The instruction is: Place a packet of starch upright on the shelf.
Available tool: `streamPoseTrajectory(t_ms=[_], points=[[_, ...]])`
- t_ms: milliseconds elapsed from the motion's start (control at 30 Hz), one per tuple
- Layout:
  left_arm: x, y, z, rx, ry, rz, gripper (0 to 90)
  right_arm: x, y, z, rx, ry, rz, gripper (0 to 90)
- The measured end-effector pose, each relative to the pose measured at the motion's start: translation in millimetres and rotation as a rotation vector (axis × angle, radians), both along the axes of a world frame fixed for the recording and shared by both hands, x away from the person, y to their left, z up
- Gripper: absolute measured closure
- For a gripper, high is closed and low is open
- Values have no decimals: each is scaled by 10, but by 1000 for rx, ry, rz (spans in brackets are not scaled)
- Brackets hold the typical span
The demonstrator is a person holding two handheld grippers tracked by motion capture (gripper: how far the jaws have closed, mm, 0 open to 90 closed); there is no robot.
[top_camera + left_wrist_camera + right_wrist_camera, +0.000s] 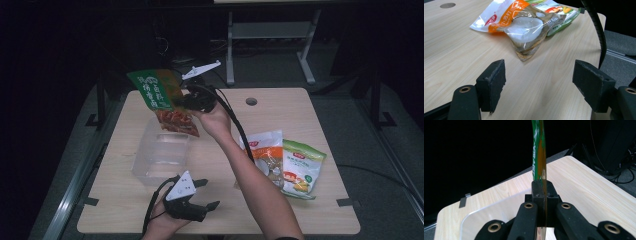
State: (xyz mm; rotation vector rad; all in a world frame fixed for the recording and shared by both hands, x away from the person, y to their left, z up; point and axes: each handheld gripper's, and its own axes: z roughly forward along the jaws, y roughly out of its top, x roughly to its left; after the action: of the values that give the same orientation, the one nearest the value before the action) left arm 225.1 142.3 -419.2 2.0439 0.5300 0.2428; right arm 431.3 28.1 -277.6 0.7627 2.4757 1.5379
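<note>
High view: green-and-red snack pouch (162, 101) held up in air over clear plastic bin (161, 152), at table's far-left part. Right gripper (192, 101) pinches pouch at its right edge, approx. mid-height; pouch hangs tilted, green top up-left, red lower part w/ see-through window down toward bin, not touching it. Right hand (216, 120) under gripper, forearm crossing table from bottom edge. Left gripper (202, 199) near table's front edge, jaws spread, nothing btwn them, pointing right toward two other packs: white-and-orange pack (265, 152) and green-and-white pack (301, 167), lying flat, overlapping, right side of wooden table (300, 107). Bin sits just beyond left gripper.

Left gripper view: own two black pads wide apart, bare tabletop btwn. White-and-orange pack (521, 23) ahead, well apart from pads; detail not clear from above: transparent front w/ pale round pieces inside. Green-and-white pack (564, 12) partly tucked behind it. Black cable (599, 30) arcs down at right.

Right gripper view: pads pressed together on pouch (539, 150), seen edge-on as thin green/orange strip rising straight up from jaws. Bin rim (496, 205) below, just beyond jaws; table corner (584, 180) past it. Pouch's printed face not readable here, unlike from above.
</note>
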Motion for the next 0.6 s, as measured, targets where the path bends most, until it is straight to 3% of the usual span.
streamPoseTrajectory(t_ms=[167,300,600], points=[[0,7,0,-7,4,7,259,91,148,-91,6,8,-4,897],[11,9,-10,17,-2,0,259,158,255,-210,11,21,4,897],[21,27,-8,9,-8,4,259,244,366,-586,39,79,-12,898]])
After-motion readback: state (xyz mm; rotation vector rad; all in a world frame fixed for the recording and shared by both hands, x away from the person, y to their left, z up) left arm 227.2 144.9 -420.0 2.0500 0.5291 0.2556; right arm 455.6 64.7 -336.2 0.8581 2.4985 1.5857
